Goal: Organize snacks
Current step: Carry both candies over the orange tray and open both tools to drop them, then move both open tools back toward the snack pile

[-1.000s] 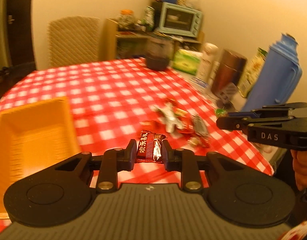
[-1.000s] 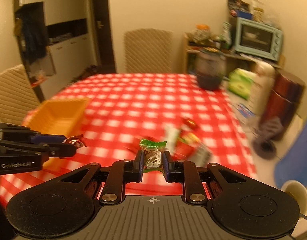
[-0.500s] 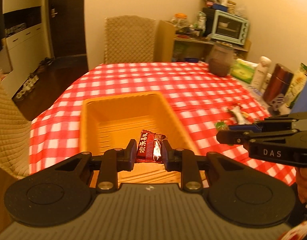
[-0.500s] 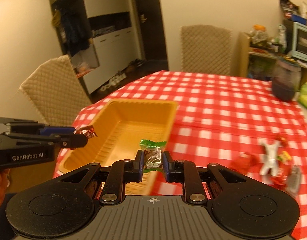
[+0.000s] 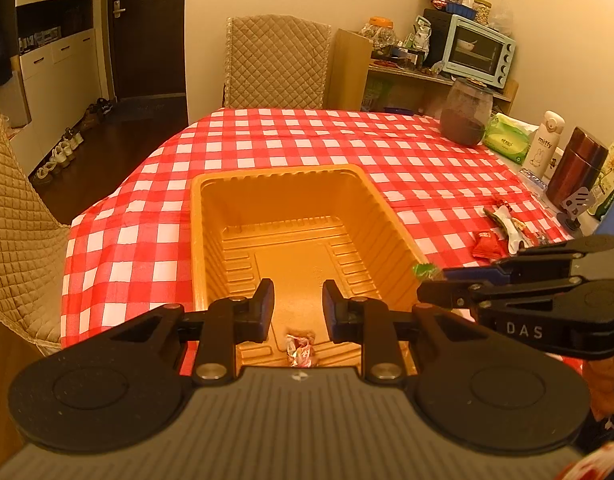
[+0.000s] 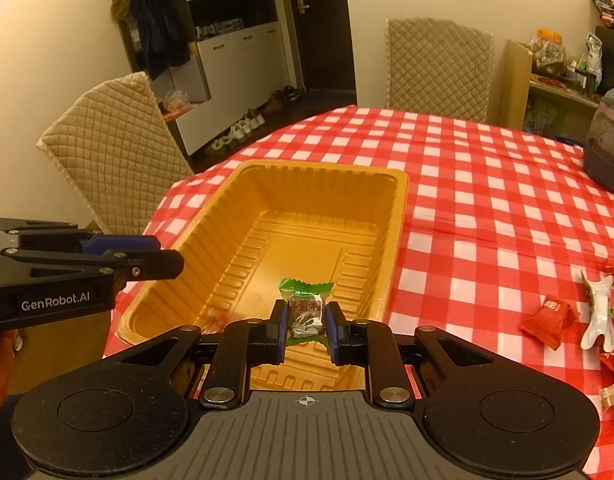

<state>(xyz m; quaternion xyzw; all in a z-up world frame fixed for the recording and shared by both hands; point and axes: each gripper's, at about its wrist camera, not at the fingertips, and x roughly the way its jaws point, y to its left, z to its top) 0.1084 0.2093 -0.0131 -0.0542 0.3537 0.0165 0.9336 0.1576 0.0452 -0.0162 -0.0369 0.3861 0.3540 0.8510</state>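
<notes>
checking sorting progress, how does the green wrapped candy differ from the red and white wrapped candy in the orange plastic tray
The green wrapped candy is clamped in the right gripper, in the air; the red and white wrapped candy lies loose on the floor of the orange plastic tray. One wrapper is green with dark print, the other red and white. Both are small single wrapped sweets.

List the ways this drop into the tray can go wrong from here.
1. The right claw grips the green candy close to the yellow tray's side wall. The left wrist view shows it about over the rim, so a release now might land it on the tablecloth.
2. The open left claw hangs close beside it over the tray, so the two may knock together.
3. The tray looks light and sits near the table edge, so a bump could shift it.
</notes>
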